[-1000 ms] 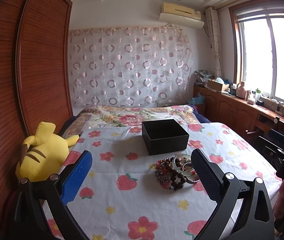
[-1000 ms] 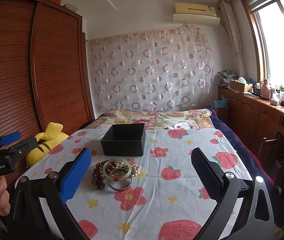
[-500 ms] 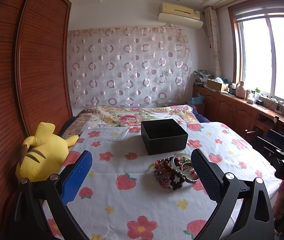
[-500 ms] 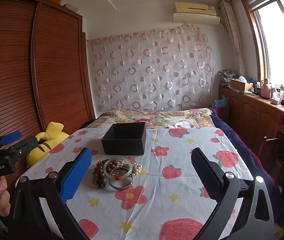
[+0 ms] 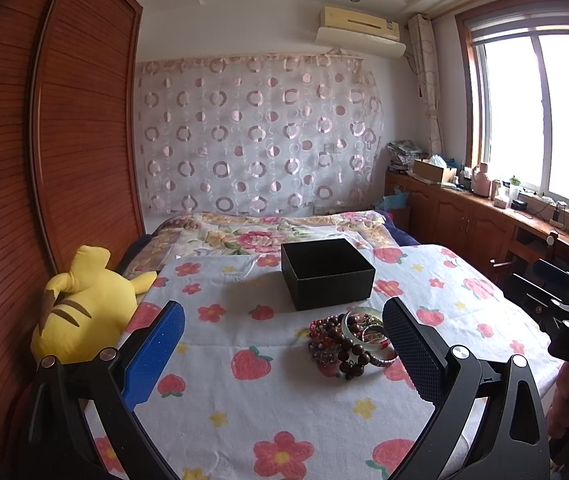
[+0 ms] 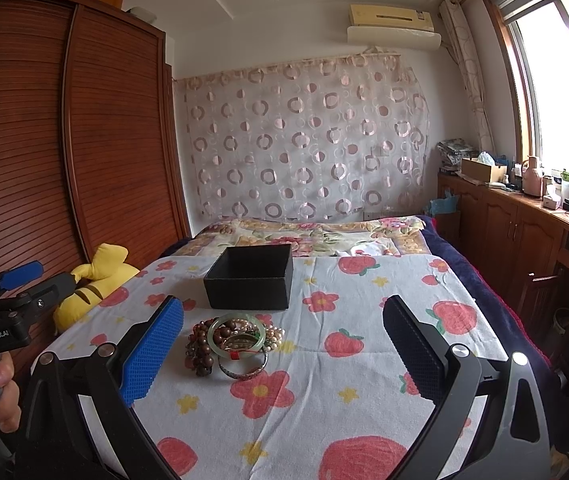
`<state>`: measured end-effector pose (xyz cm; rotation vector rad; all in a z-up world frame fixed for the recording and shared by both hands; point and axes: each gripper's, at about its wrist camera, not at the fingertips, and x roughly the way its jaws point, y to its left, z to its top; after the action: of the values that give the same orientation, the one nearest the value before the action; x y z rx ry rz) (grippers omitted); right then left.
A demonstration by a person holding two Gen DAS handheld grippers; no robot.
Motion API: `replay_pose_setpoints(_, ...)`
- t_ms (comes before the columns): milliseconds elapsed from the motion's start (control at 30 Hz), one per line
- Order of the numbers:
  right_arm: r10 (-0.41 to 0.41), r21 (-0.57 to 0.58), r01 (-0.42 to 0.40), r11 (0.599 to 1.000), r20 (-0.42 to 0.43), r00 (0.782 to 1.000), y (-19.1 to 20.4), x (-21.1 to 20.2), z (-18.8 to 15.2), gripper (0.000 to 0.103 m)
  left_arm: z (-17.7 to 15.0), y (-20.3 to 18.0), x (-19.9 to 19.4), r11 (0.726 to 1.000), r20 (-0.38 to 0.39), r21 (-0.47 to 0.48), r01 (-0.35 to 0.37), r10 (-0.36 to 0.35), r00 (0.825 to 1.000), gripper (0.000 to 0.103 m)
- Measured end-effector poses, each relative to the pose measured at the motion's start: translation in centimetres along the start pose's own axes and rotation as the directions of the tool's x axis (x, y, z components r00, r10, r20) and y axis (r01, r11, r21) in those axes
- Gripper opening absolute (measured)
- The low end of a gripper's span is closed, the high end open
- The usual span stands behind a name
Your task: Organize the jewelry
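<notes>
At nine o'clock in the left wrist view, a yellow plush toy (image 5: 84, 304) is seen lying against the wooden wardrobe (image 5: 44, 160), off the edge of the strawberry-print cloth (image 5: 268, 400). The left gripper (image 5: 284, 352) is held above that cloth with its jaws spread wide and nothing between them. Toward twelve o'clock an open black box (image 5: 326, 274) is set on the cloth, apparently empty, though its floor is only partly shown. Just in front of it, toward three o'clock, a pile of jewelry (image 5: 350, 338) is heaped: dark wooden bead strings, a pale green jade bangle (image 6: 236, 334) and a patterned metal bangle (image 6: 243, 368), all touching one another.

The right gripper (image 6: 283, 352) is likewise spread and empty, with the pile beside its left pad at about ten o'clock.

Compared with a second ago, almost nothing has been shifted; both views have only been eased slightly nearer the pile. No piece has yet been lifted, so the sorting is judged to be at its very start, with a first grasp of the pile pending.
</notes>
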<state>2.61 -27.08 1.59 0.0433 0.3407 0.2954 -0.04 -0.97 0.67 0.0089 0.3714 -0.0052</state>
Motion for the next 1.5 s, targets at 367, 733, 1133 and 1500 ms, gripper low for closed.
replay_pose_setpoints(367, 0.000, 0.001, 0.000, 1.000, 0.001, 1.000, 0.0, -0.1, 0.0, 0.101, -0.1, -0.2, -0.2, 1.000, 0.000, 0.000, -0.001, 0.001, 1.000, 0.096)
replay_pose_setpoints(733, 0.007, 0.000, -0.007, 1.000, -0.016, 1.000, 0.3, 0.4, -0.5, 0.101, 0.6, -1.5, -0.3, 1.000, -0.022, 0.001, 0.001, -0.001, 1.000, 0.096)
replay_pose_setpoints(1133, 0.000, -0.027, -0.002, 1.000, -0.087, 0.996, -2.2, 2.4, -2.7, 0.101, -2.3, -1.0, 4.4, 0.995, -0.140, 0.034, 0.089, -0.083, 0.987, 0.096)
replay_pose_setpoints(1500, 0.011, -0.042, -0.018, 0.999, -0.172, 0.985, -3.6, 4.8, -4.7, 0.084, -3.7, -3.8, 9.0, 0.974, -0.254, 0.098, 0.205, -0.175, 0.951, 0.096)
